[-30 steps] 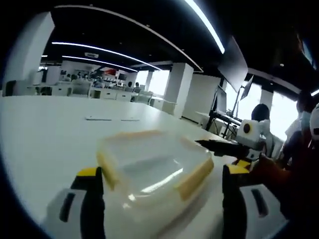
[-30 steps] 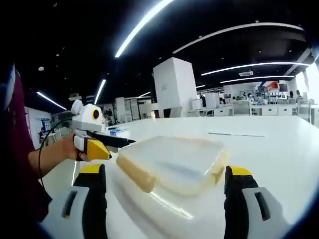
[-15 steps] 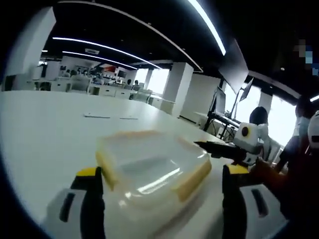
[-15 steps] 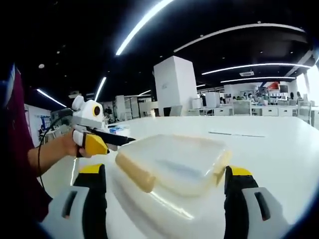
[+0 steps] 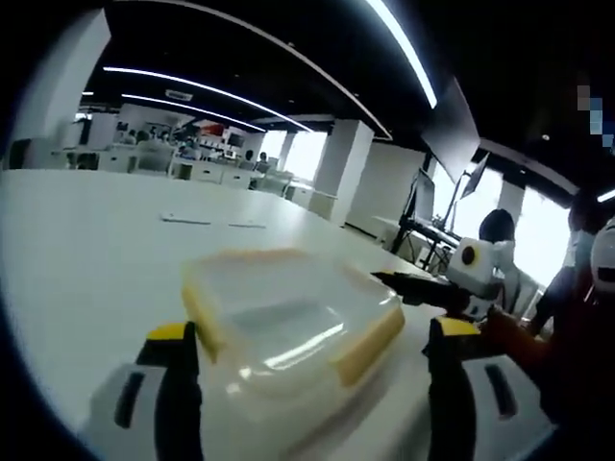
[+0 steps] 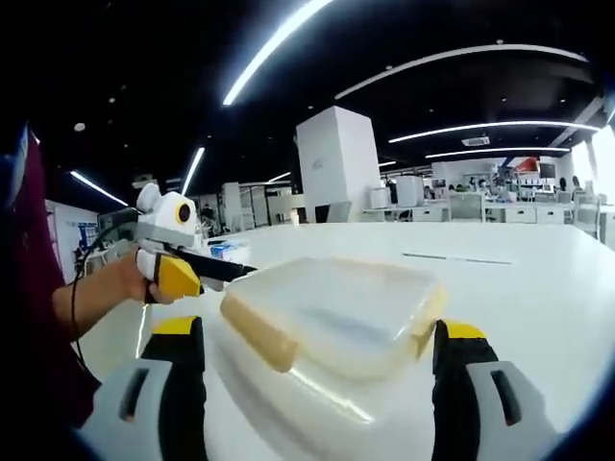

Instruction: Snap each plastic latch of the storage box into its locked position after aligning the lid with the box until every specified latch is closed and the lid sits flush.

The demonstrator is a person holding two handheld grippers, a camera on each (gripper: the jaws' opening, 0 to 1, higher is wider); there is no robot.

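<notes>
The box [image 5: 293, 327] sits on the white table [image 5: 86, 240], lid on, between the spread jaws of both grippers. Over the last second little has changed: in the left gripper view the box has slid slightly down and nearer, which reads as the camera easing in, not the box moving. In the right gripper view the left gripper [image 6: 226, 272] has edged a little closer to the box's left corner, its dark tips now just beside the lid edge. So the task looks barely advanced; the yellow latches [image 6: 258, 332] along the sides appear folded against the box, but whether they are snapped shut I cannot tell.

The left gripper [image 5: 303, 384] is wide, holding nothing. The right gripper [image 6: 307, 384] is likewise wide and empty, straddling the near side of the box [image 6: 332, 312]. A hand [image 6: 120, 288] grips the left tool from the left, held low and roughly level, pointing at the box.
</notes>
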